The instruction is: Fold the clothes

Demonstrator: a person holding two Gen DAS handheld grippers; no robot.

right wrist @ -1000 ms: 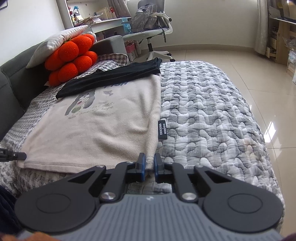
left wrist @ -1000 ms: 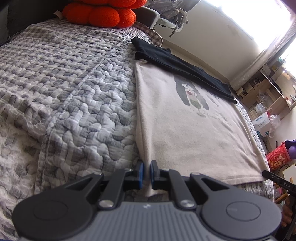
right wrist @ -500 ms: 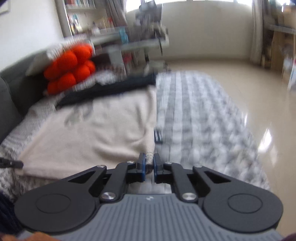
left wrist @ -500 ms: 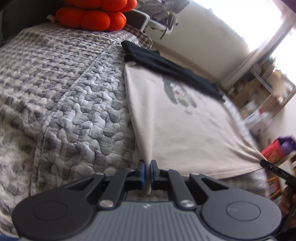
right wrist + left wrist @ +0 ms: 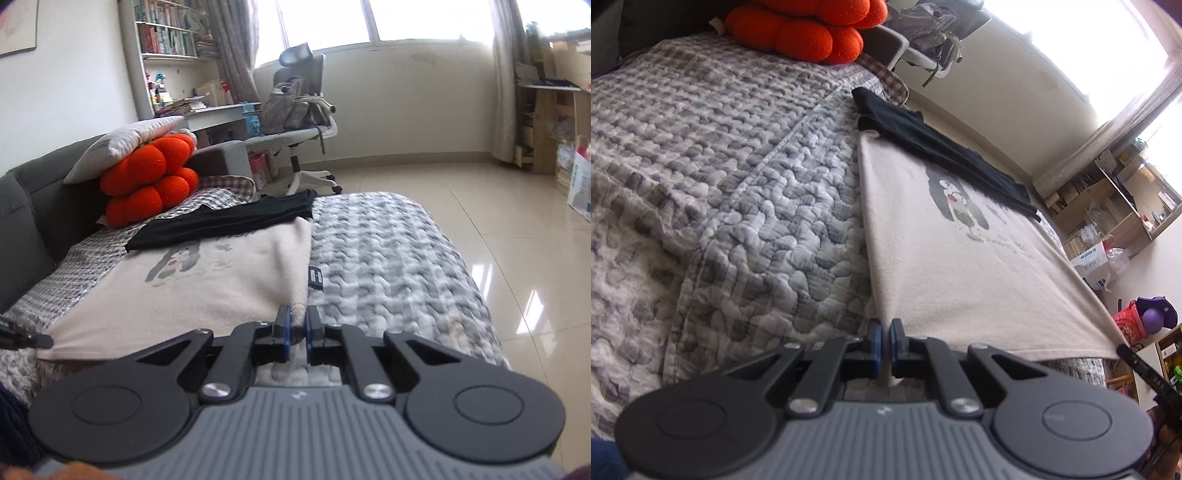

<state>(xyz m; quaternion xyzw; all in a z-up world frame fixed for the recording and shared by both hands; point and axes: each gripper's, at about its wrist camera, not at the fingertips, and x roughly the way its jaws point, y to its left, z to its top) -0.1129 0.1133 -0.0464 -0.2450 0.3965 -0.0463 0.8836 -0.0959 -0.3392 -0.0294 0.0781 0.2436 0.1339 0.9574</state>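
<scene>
we've got both corners now. the left gripper is clamped on the near left corner of the cream shirt, cloth pinched right between its blue pads, and the right gripper is pinched down on the near right corner, a little nub of fabric showing between its fingers. a second ago the hem lay slack on the quilt; now the near edge is pulled taut from one tool across to the other, and it's lifted a touch off the bed. the right side has come up and swung more than the left, and there's a soft ridge rising in the cloth just ahead of the right tool.

the rest of the shirt stretches away from us, flat, print side up, its far end tucked under the black garment well ahead of both tools. the orange cushion sits beyond that, clear of the work.

so we reckon the grab is done and the fold is starting: the hem looks set to be carried forward over the print. the thing to watch is that black piece pinning the far end, and either corner slipping as the cloth tightens.
</scene>
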